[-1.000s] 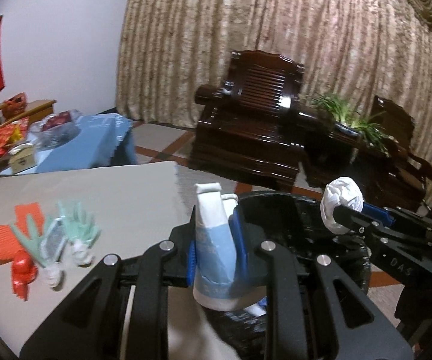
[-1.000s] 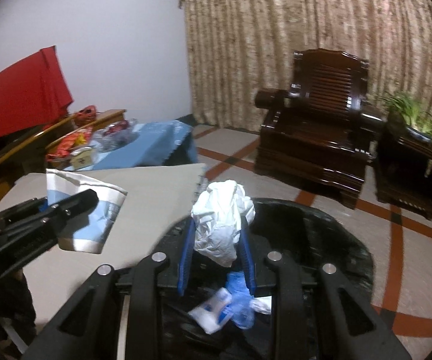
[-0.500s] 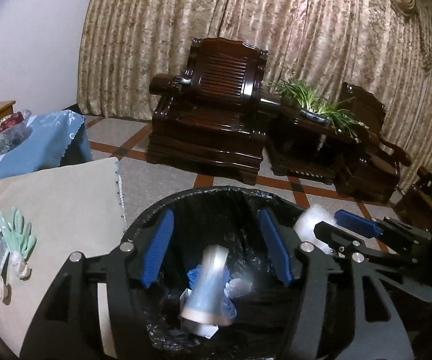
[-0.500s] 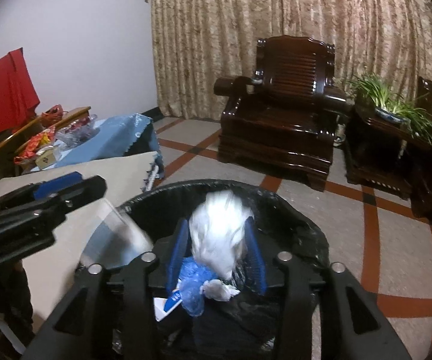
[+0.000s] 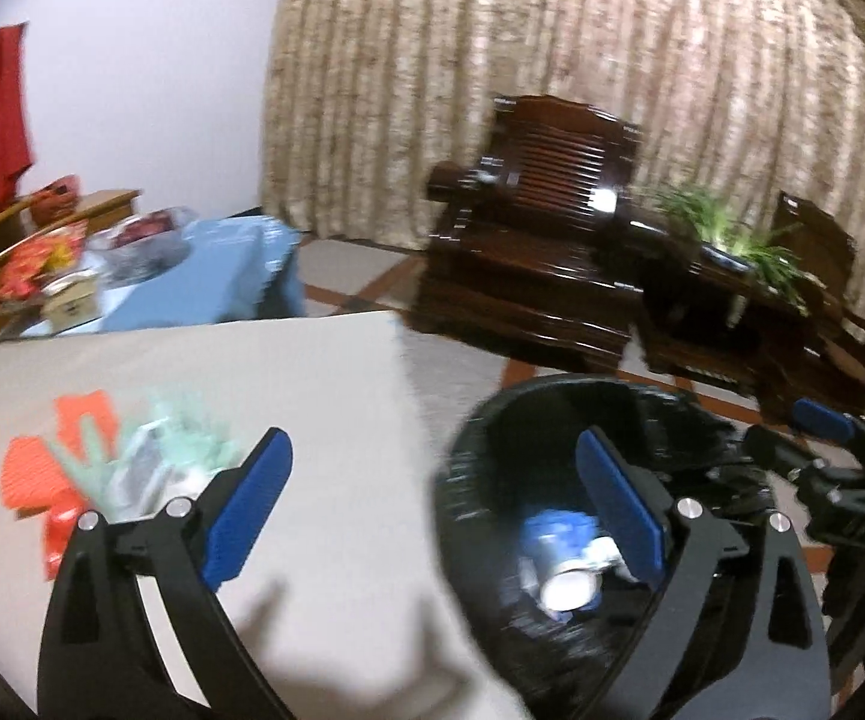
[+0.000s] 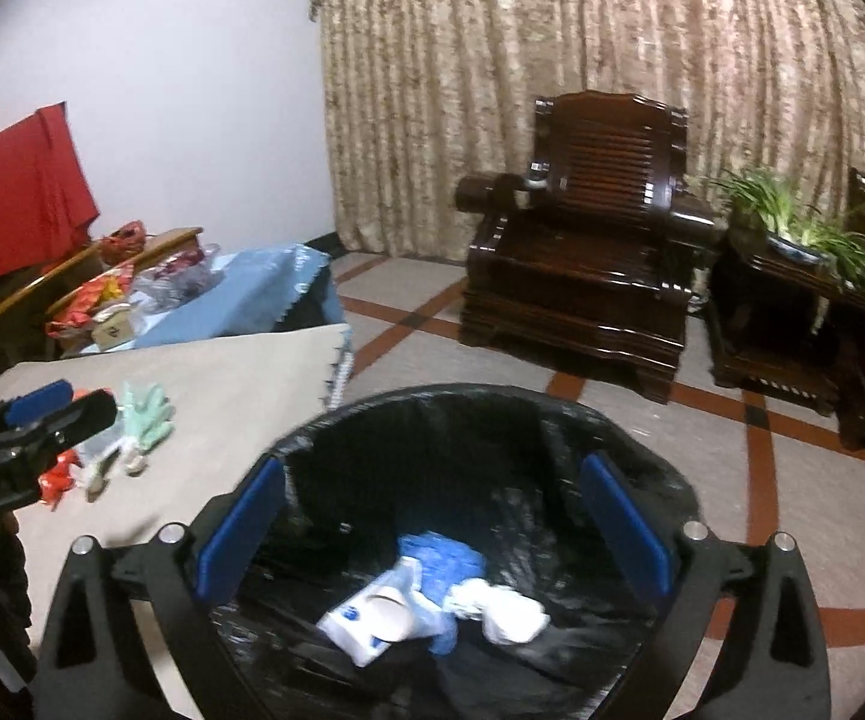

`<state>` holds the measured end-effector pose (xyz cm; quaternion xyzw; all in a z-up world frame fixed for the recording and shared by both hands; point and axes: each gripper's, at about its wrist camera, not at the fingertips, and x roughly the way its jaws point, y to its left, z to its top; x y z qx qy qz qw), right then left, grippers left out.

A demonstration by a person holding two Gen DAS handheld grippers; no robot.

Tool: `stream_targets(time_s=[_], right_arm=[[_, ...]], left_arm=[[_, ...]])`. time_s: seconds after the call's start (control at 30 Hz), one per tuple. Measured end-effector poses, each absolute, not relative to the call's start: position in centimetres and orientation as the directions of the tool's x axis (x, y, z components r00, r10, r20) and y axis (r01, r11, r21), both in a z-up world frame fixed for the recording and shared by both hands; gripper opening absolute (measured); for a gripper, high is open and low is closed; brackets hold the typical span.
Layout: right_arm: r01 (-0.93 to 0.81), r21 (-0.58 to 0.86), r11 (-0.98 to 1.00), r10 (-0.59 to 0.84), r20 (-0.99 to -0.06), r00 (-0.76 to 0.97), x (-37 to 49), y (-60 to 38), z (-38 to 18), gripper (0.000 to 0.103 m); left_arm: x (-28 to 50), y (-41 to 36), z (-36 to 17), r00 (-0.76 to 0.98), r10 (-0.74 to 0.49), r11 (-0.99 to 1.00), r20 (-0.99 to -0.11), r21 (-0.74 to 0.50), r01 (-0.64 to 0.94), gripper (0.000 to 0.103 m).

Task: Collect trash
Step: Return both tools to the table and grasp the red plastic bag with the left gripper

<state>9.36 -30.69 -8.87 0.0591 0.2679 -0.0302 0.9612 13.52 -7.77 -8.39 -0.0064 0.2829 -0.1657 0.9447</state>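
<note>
Both sets of jaws stood wide apart and gripped nothing. The right gripper [image 6: 432, 525] hung over the trash bin [image 6: 630, 438], a round bin lined with a glossy black bag, so that the bin's mouth filled the space between its blue pads. Below and between those jaws lay a paper cup [image 6: 369, 621], white with blue print, tipped on its side with its long axis running from lower left to upper right and its open mouth turned up toward the camera. Behind it sat a crumpled blue glove [image 6: 441, 558], and to its right, nearer the right pad, a wad of white tissue [image 6: 507, 609].

The left gripper [image 5: 432, 510] straddled the bin's rim: its right pad was over the bin [image 5: 492, 432], its left pad over the grey-clothed bench [image 5: 288, 372]. The left wrist view was blurred. Beyond the left pad, on the bench, lay a loose heap of red wrappers [image 5: 42, 468] and pale green gloves [image 5: 192, 444], touching one another.
</note>
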Motion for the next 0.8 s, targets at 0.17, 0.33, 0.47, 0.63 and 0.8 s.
stream_targets(time_s=[0.17, 0.33, 0.47, 0.63, 0.8], right_arm=[[-0.014, 0.105, 0.994, 0.067, -0.520, 0.851, 11.3, -26.2, -8.7, 0.097], [-0.105, 0.110, 0.988, 0.147, -0.519, 0.842, 13.0, -21.7, -8.9, 0.097], [-0.172, 0.114, 0.978, 0.206, -0.515, 0.832, 14.3, -18.2, -9.0, 0.097], [-0.224, 0.118, 0.967, 0.252, -0.516, 0.819, 16.0, -14.4, -9.7, 0.097], [-0.247, 0.110, 0.963, 0.267, -0.529, 0.805, 18.0, -11.5, -10.9, 0.097]], left_arm=[[12.8, -1.9, -8.4, 0.823, -0.194, 0.980, -0.533, -0.069, 0.186, 0.093], [12.4, 3.2, -8.6, 0.838, -0.089, 0.996, -0.538, -0.045, 0.076, 0.093], [12.3, 7.4, -9.2, 0.835, -0.014, 0.999, -0.550, -0.041, -0.010, 0.093], [12.5, 10.6, -10.2, 0.823, 0.050, 0.996, -0.565, -0.035, -0.085, 0.093], [13.4, 12.8, -12.1, 0.806, 0.089, 0.992, -0.586, -0.024, -0.127, 0.093]])
